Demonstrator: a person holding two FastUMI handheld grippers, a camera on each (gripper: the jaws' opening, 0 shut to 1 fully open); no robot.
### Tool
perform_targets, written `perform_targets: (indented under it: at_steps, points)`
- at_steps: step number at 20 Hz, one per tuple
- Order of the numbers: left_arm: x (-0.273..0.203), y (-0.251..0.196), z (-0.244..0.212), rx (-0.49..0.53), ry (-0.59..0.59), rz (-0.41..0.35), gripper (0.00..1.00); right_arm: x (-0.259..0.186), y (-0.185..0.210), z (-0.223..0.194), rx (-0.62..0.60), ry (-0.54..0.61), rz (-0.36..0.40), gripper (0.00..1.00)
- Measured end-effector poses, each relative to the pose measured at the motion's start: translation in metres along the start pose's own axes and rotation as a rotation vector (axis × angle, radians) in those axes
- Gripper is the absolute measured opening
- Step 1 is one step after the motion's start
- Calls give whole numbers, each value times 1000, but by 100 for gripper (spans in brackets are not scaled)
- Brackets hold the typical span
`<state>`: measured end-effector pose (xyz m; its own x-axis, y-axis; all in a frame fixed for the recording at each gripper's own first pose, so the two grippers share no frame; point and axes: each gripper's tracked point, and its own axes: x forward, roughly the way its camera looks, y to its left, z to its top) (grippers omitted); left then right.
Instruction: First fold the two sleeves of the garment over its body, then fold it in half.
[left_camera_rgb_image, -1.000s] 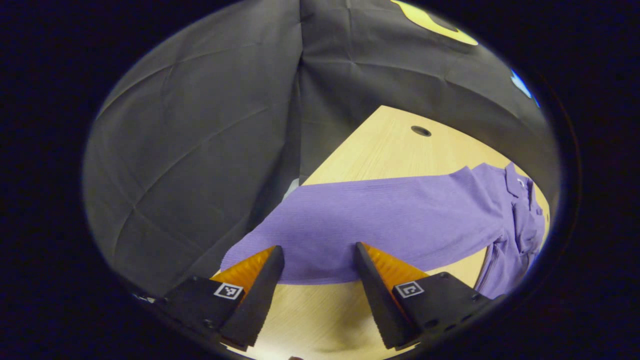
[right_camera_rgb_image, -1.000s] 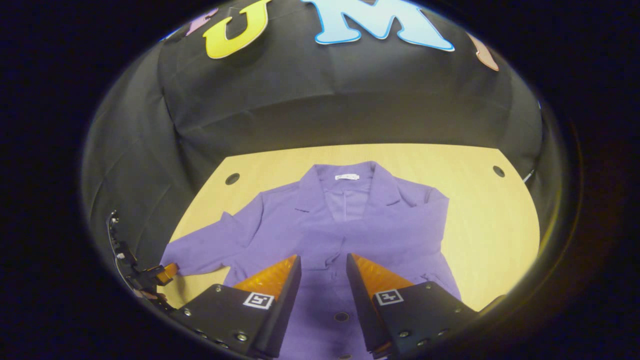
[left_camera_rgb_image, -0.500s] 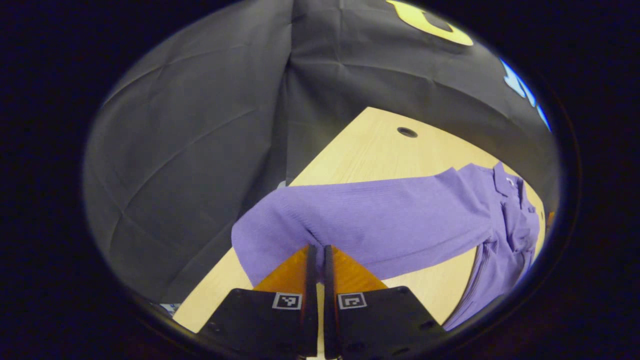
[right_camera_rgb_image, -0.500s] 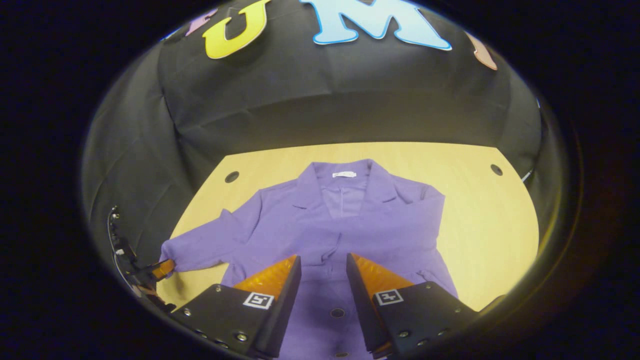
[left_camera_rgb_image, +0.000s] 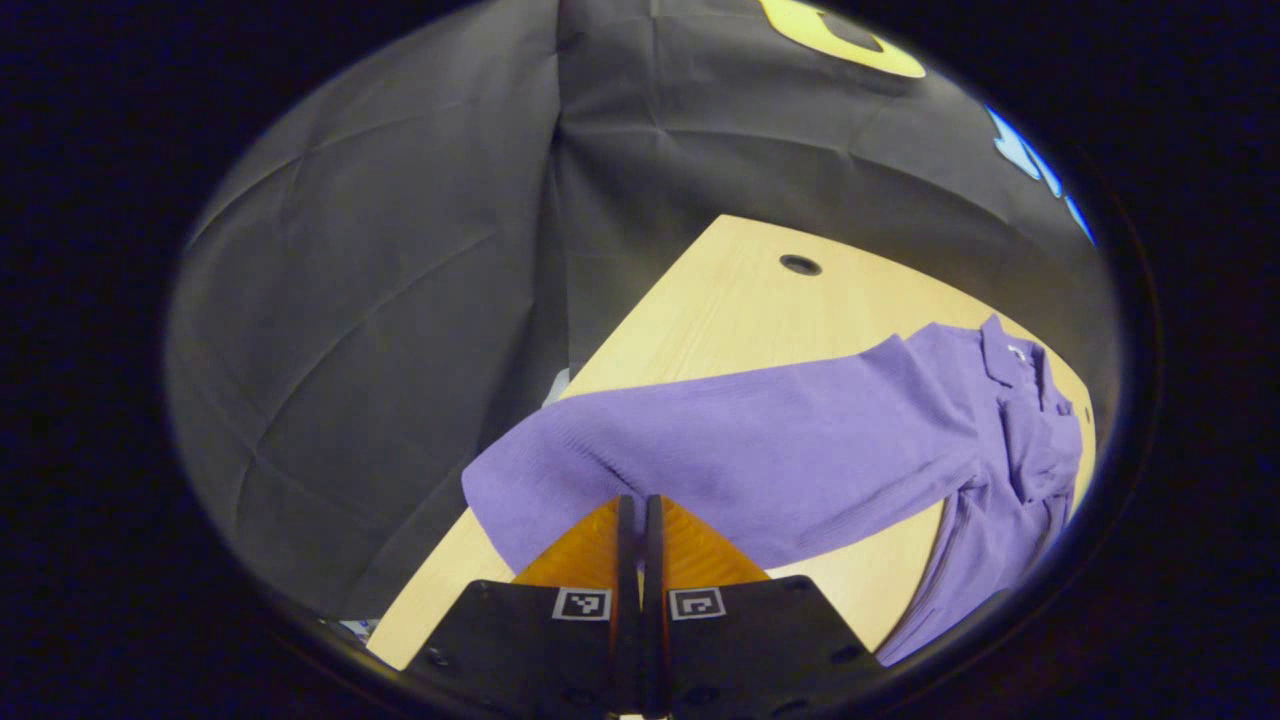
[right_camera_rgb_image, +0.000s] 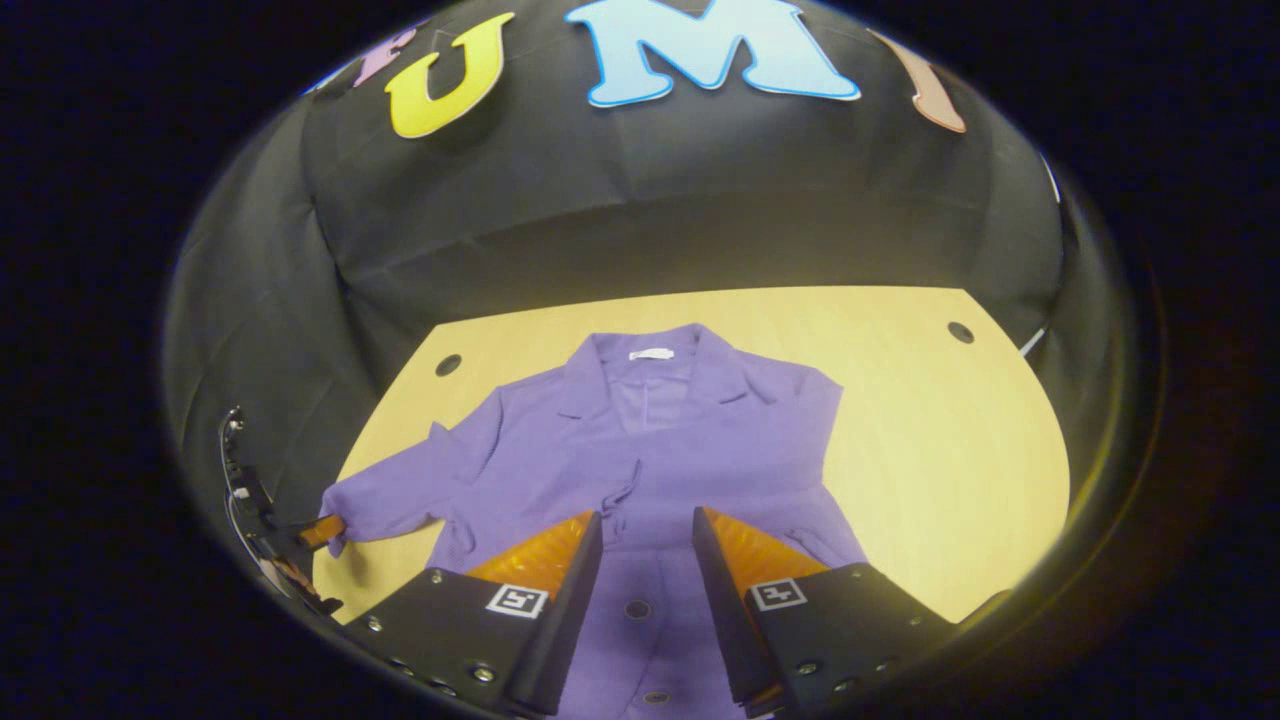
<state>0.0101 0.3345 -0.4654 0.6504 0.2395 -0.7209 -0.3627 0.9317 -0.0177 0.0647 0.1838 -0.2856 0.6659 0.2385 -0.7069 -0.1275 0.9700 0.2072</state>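
A purple collared garment (right_camera_rgb_image: 690, 440) lies face up on the wooden table (right_camera_rgb_image: 950, 450), collar at the far side. Its left sleeve (left_camera_rgb_image: 760, 450) stretches out sideways to the table's left edge. My left gripper (left_camera_rgb_image: 640, 502) is shut on the near edge of that sleeve's cuff end, and the cloth there is raised a little off the table. In the right gripper view this left gripper (right_camera_rgb_image: 312, 530) sits at the sleeve's tip (right_camera_rgb_image: 345, 500). My right gripper (right_camera_rgb_image: 647, 515) hangs open above the garment's buttoned lower front, with nothing between its fingers.
The table has round cable holes near its far corners (right_camera_rgb_image: 448, 364) (right_camera_rgb_image: 960, 331) (left_camera_rgb_image: 800, 264). Bare wood lies to the right of the garment (right_camera_rgb_image: 960, 500). Black cloth walls close off the table's left and far sides.
My left gripper closed on the sleeve's end and raised it slightly. My right gripper stayed open and shifted a little, so the garment now sits farther left in its view.
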Motion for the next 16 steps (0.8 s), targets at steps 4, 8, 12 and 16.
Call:
perform_targets:
  at_steps: [4, 8, 12, 16]
  points:
    - [-14, -57, 38, 63, -67, -89, 7, -13, -22, -9, 32, -4, -23, 59]
    - [-30, -133, 66, 135, -120, -197, 7, -29, -45, -17, 81, -19, -49, 59]
    - [-44, -223, 82, 186, -146, -315, 7, -49, -76, -31, 119, -27, -89, 59]
    - [-56, -307, 83, 244, -159, -418, 7, -70, -111, -52, 181, -22, -136, 59]
